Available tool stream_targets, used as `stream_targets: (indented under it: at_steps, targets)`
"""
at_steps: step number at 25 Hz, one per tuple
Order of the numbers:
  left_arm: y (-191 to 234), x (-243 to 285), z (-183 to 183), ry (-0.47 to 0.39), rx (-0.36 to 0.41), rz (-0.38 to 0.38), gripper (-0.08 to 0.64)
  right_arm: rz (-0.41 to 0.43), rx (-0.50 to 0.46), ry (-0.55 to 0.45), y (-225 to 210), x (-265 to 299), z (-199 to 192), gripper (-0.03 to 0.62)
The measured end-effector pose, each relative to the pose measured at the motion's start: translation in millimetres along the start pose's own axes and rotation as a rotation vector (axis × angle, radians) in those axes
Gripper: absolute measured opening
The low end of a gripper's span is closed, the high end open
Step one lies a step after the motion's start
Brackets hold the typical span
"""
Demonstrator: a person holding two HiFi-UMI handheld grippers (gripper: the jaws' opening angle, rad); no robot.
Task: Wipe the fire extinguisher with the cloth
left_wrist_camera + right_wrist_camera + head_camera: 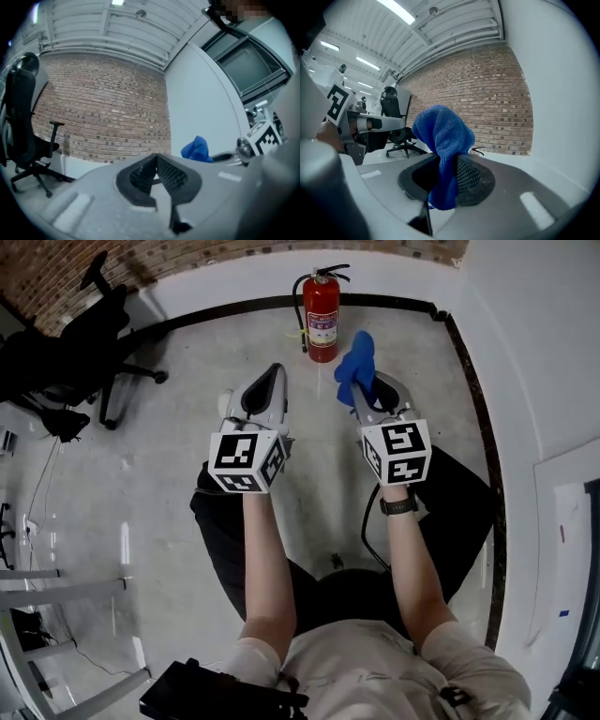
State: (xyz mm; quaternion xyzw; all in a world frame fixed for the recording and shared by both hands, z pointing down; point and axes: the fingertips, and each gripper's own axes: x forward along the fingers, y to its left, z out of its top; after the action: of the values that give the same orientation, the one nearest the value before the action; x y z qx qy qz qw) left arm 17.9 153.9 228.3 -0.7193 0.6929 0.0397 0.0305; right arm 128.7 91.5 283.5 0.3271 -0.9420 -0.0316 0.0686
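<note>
– Concrete floor [187, 427] runs up to a white wall [234, 282] with a dark skirting. Where does the fire extinguisher [321, 322] stand?

– Upright on the floor, right at the foot of that wall. It is straight ahead of the person and falls between the lines of the two arms.

– Which arm has the cloth [355, 362]?

– The right hand-held gripper [366, 395]. Its jaws are clamped on the blue cloth, which bunches up above them. The left hand-held gripper [277, 371] has its jaws together with nothing between them.

– And which is nearer the extinguisher?

– The right one, I'd say. The top of the cloth sits just to the right of the red cylinder and a little short of it, not touching.

– So the move?

– Forward and slightly left should bring the cloth onto the cylinder. Its long axis is vertical, so strokes would likely run up and down the body. The hose and handle at the top could snag the cloth.

– Anything else close by?

– Only an office chair [84, 343], well off to the left.
</note>
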Motion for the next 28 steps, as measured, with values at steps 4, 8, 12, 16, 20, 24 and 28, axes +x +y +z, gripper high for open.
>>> stream_targets:
  at_steps: [4, 8, 12, 16, 20, 24, 28]
  targets:
    - [-38, -36, 15, 0.000, 0.004, 0.004, 0.002, 0.016, 0.028, -0.022, 16, -52, 11, 0.081]
    - [-66, -72, 29, -0.005, 0.010, 0.020, 0.002, 0.022, 0.060, -0.053, 30, -96, 24, 0.081]
    - [-91, -106, 40, -0.017, 0.021, 0.037, 0.002, 0.023, 0.074, -0.068, 43, -135, 30, 0.083]
    - [-123, -136, 42, -0.007, 0.033, 0.043, 0.002, 0.029, 0.084, -0.063, 58, -173, 27, 0.084]
    - [-146, -161, 51, -0.010, 0.040, 0.059, 0.002, 0.025, 0.110, -0.088, 64, -206, 37, 0.084]
    - [-147, -176, 55, -0.024, 0.000, 0.078, 0.002, 0.011, 0.133, -0.106, 64, -221, 48, 0.084]
    - [-131, -178, 51, -0.023, -0.023, 0.102, 0.002, -0.008, 0.128, -0.083, 63, -215, 49, 0.084]
